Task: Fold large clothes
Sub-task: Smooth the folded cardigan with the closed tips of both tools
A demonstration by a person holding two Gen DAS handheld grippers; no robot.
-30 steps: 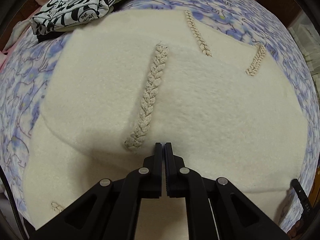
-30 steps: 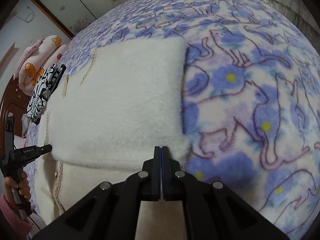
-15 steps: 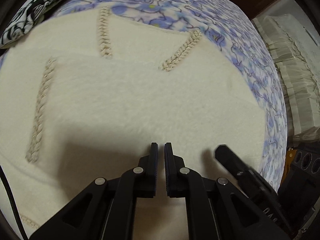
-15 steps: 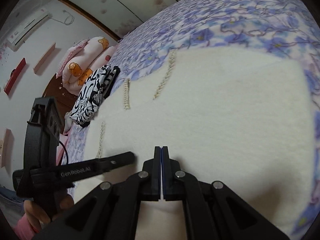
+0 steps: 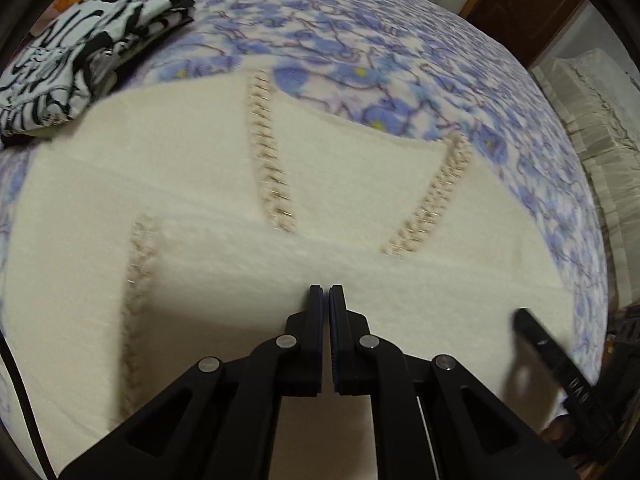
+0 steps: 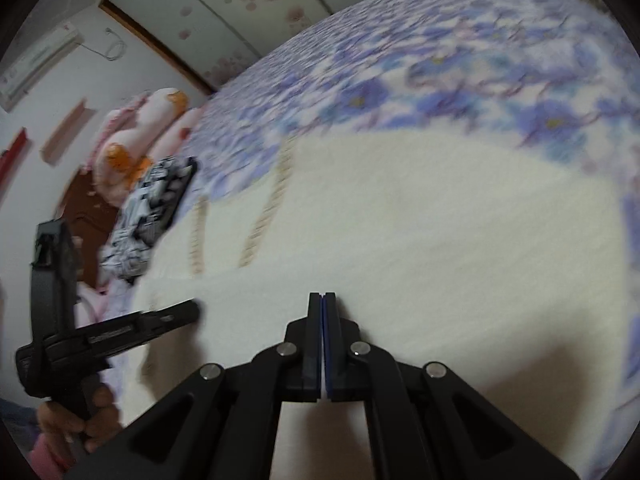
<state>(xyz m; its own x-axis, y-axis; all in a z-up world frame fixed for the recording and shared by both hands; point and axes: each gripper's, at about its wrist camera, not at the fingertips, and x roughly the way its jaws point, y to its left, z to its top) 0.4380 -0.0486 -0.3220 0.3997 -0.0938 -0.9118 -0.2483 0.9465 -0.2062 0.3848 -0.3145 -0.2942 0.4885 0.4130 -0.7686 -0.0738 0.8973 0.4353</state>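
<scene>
A cream fleece garment (image 5: 360,184) with braided trim strips (image 5: 268,160) lies folded flat on the bed; it also fills the right wrist view (image 6: 420,220). My left gripper (image 5: 325,292) is over the garment's near half, jaws shut with only a sliver between the pads and no cloth in them. My right gripper (image 6: 322,298) is also shut and holds nothing, above the same cream surface. Each gripper shows in the other's view: the right one's tip (image 5: 524,318) at the lower right, the left gripper (image 6: 188,310) in a hand at the lower left.
The bed has a blue flowered blanket (image 5: 380,52). A folded black-and-white garment (image 5: 80,48) lies at its far left, beside pink and orange pillows (image 6: 140,140). A brown door (image 5: 528,4) and pale stacked bedding (image 5: 592,120) are beyond the right edge.
Both grippers have swept sideways across the garment and now sit close together over its middle. The right one left the blanket edge. Neither took hold of cloth.
</scene>
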